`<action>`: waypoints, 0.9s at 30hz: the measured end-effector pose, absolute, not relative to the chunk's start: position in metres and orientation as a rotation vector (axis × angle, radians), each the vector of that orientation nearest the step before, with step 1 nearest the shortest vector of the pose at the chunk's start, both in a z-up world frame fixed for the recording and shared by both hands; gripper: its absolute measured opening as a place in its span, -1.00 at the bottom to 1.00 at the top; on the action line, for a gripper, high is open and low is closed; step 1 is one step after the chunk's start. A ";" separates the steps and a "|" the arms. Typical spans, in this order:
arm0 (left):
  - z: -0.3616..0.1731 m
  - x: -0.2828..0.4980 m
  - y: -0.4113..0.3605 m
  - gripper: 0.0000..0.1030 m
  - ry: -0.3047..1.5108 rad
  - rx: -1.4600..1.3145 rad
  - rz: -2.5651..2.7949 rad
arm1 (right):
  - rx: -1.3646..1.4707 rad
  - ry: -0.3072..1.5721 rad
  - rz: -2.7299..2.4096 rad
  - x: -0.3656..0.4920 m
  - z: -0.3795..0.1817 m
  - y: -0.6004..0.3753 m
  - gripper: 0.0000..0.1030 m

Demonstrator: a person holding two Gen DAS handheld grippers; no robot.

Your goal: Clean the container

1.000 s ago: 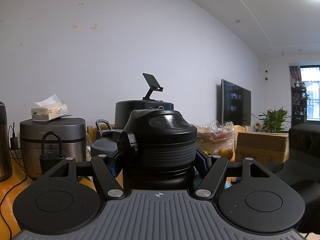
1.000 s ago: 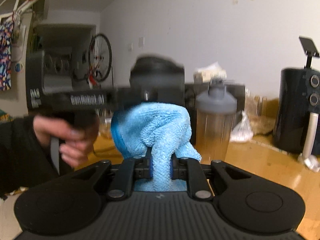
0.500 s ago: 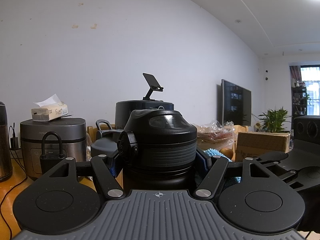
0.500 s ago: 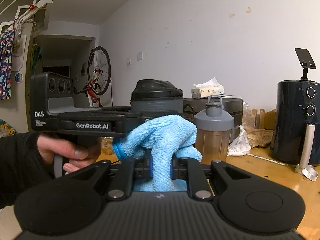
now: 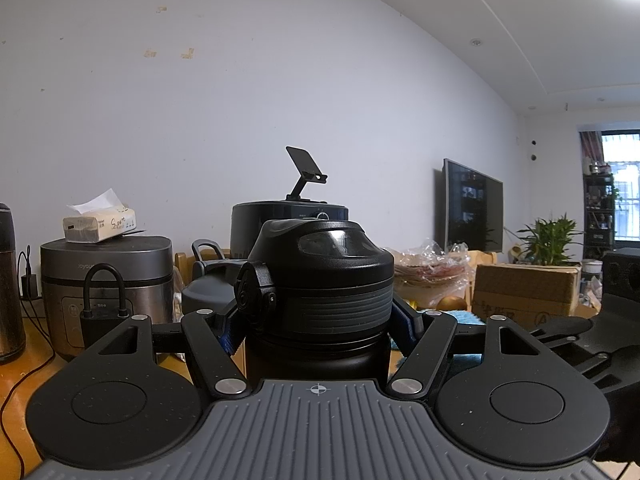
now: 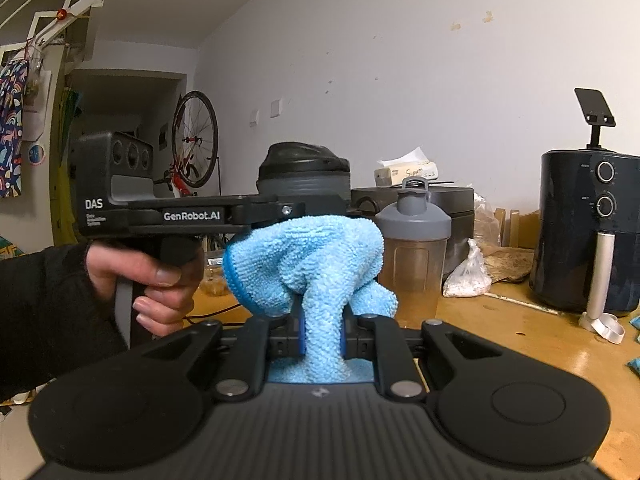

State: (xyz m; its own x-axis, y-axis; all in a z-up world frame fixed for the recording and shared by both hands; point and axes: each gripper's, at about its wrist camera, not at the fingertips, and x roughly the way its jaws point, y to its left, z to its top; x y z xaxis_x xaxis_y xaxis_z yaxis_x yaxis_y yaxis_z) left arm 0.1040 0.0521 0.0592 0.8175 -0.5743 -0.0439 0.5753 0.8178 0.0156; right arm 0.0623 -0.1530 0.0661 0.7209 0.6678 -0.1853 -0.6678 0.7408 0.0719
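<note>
A black bottle (image 5: 320, 300) with a domed lid stands upright between my left gripper's (image 5: 318, 328) fingers, which are shut on its body just under the lid. From the right wrist view the same bottle (image 6: 304, 176) shows behind the left gripper's side arm, held by a person's hand (image 6: 148, 276). My right gripper (image 6: 322, 336) is shut on a bunched light blue cloth (image 6: 308, 264), which bulges up in front of the bottle's side; whether it touches the bottle I cannot tell. A strip of that cloth (image 5: 460, 316) peeks out right of the bottle in the left wrist view.
On the wooden table (image 6: 520, 344) stand a clear shaker bottle with a grey lid (image 6: 414, 248), a dark air fryer (image 6: 588, 232), a rice cooker (image 5: 108, 280) with a tissue pack on top, a tied plastic bag (image 6: 468, 276) and a cardboard box (image 5: 524, 292).
The right gripper with the cloth has shifted slightly and its view has sharpened from blur. In the left view the right gripper's body moved at the far right. The bottle stayed still.
</note>
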 end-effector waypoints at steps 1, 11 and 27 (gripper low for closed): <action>0.059 0.103 0.052 0.32 0.038 0.029 -0.612 | 0.003 0.206 0.738 0.061 0.066 -0.155 -0.82; 0.060 0.102 0.052 0.32 0.040 0.031 -0.610 | 0.017 0.196 0.715 0.041 0.062 -0.178 -0.82; 0.060 0.100 0.051 0.32 0.038 0.029 -0.603 | 0.032 0.180 0.689 0.015 0.061 -0.206 -0.82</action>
